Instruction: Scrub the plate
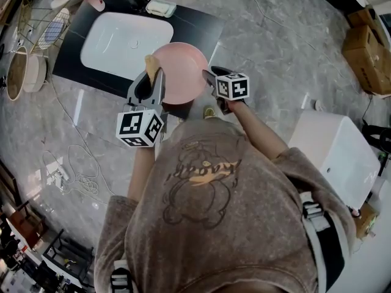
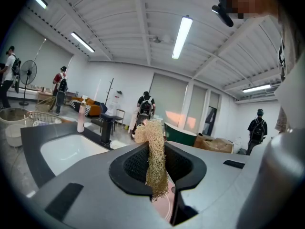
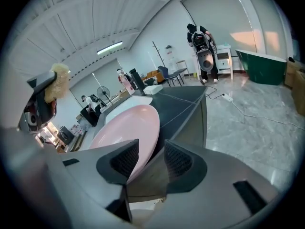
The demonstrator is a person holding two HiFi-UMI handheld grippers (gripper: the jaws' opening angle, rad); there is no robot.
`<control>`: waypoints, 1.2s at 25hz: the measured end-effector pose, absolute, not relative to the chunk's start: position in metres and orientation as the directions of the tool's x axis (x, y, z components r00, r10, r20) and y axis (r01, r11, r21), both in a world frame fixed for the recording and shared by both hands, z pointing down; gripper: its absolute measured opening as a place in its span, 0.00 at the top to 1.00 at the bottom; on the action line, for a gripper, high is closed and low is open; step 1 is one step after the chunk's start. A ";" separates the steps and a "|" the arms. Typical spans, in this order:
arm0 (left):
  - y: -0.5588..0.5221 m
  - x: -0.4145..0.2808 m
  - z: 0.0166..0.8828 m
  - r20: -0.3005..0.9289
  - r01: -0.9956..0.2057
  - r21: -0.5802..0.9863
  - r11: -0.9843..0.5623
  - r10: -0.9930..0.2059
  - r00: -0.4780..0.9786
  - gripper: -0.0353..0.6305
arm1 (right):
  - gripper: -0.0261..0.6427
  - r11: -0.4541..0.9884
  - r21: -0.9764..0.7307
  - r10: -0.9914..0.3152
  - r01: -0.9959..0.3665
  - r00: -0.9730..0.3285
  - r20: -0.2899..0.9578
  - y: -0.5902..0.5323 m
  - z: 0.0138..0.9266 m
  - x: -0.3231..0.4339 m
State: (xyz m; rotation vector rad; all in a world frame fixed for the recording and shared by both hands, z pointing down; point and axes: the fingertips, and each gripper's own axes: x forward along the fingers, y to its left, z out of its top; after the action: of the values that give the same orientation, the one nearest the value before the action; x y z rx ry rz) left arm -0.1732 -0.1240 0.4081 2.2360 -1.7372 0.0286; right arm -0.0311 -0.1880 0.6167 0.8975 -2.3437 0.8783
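Observation:
A pink plate (image 1: pixel 181 72) hangs tilted over the near edge of the dark counter (image 1: pixel 201 26), beside the white sink basin (image 1: pixel 113 47). My right gripper (image 1: pixel 208 78) is shut on the plate's right rim. In the right gripper view the plate (image 3: pixel 128 130) runs in between the two jaws of that gripper (image 3: pixel 147 160). My left gripper (image 1: pixel 153 73) is shut on a tan loofah scrubber (image 1: pixel 150 62) at the plate's left edge. The left gripper view shows the loofah (image 2: pixel 155 161) pinched upright between the pads, with a sliver of pink plate (image 2: pixel 165 206) below.
A soap dish (image 1: pixel 160 8) and a pink bottle (image 1: pixel 93 0) stand behind the sink. A wire basket (image 1: pixel 47 26) and a round bowl (image 1: pixel 24 72) sit to the left. Cables (image 1: pixel 73 170) lie on the floor, with a white box (image 1: pixel 339 154) and cardboard boxes (image 1: pixel 369 50) on the right.

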 end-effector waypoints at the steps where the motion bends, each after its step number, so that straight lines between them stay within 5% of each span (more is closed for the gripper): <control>1: -0.124 -0.174 0.409 0.205 -0.950 0.229 -0.214 -0.943 0.262 0.83 | 0.72 0.572 -0.397 -0.401 -0.718 -0.666 0.629 -0.188 0.621 -0.031; 30: -0.136 -0.175 0.415 0.216 -0.955 0.217 -0.203 -0.944 0.249 0.83 | 0.93 0.524 -0.407 -0.391 -0.748 -0.636 0.666 -0.204 0.615 -0.030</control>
State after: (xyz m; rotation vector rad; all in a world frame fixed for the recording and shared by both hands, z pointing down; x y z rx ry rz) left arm -0.1752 -0.1364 0.4149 2.2221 -1.7552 0.0506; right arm -0.0304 -0.2036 0.6153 0.9257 -2.2645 0.9462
